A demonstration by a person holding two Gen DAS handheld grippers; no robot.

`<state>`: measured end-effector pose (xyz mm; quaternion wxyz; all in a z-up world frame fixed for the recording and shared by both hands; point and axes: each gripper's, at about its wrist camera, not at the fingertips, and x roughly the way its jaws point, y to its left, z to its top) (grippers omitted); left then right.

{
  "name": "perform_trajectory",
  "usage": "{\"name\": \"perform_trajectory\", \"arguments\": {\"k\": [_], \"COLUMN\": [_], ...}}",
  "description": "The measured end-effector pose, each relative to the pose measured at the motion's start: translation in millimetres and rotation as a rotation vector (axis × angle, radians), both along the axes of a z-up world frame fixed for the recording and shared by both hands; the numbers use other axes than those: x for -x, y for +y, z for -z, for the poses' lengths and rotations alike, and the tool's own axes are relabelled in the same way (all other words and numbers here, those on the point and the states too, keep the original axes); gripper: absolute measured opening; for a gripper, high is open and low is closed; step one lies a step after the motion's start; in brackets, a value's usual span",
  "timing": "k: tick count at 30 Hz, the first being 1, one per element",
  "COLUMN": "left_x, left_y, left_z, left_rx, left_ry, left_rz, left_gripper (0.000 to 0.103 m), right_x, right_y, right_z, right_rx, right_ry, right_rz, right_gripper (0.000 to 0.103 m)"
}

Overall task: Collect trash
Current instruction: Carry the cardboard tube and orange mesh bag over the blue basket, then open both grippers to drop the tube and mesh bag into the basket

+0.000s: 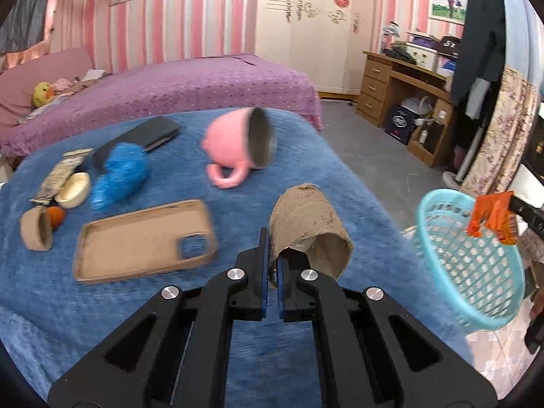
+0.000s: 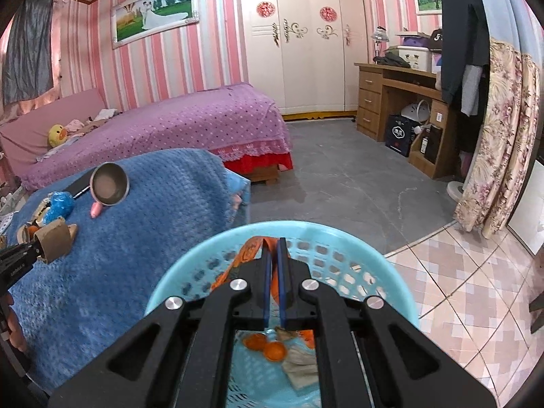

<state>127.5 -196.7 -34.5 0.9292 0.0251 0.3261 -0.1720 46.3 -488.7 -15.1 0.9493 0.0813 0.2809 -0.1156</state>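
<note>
My left gripper (image 1: 271, 255) is shut on the rim of a brown cardboard tube (image 1: 307, 224), holding it above the blue blanket (image 1: 170, 306). The same tube (image 2: 54, 239) shows at the left of the right wrist view, in the left gripper (image 2: 32, 253). My right gripper (image 2: 274, 258) is shut on an orange wrapper (image 2: 248, 255) and hangs over the light blue plastic basket (image 2: 190, 268). The wrapper (image 1: 493, 217) also appears at the basket's rim (image 1: 438, 200) in the left wrist view. Orange peel pieces (image 2: 265, 346) and paper scraps (image 2: 301, 363) lie in the basket.
On the blanket lie a tipped pink mug (image 1: 238, 146), a brown phone case (image 1: 146, 238), blue crumpled plastic (image 1: 119, 173), a second cardboard tube (image 1: 35, 227), a wrapper strip (image 1: 61, 173), a round lid (image 1: 73, 188) and a black box (image 1: 153, 132). A purple bed (image 2: 163, 125) and wooden desk (image 2: 401, 102) stand beyond.
</note>
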Motion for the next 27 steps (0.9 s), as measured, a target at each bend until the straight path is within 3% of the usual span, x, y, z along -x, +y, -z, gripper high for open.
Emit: {"name": "perform_trajectory", "arguments": {"k": [23,26,27], "left_x": [29.1,32.0,32.7], "left_y": [-168.8,-175.5,-174.8], "left_z": [16.2,15.2,14.6], "left_rx": [0.011,-0.002,-0.007], "left_ry": [0.050,0.044,0.036], "left_rz": [0.266,0.281,0.274], "left_gripper": [0.003,0.024,0.039], "right_x": [11.3,11.6,12.0], "right_y": [-48.9,-49.0,-48.3], "right_z": [11.4,12.1,12.2], "right_rx": [-0.045,-0.038,-0.038], "right_ry": [0.010,0.015,0.015], "right_rz": [0.081,0.081,0.079], "right_gripper": [0.004,0.004,0.004]}}
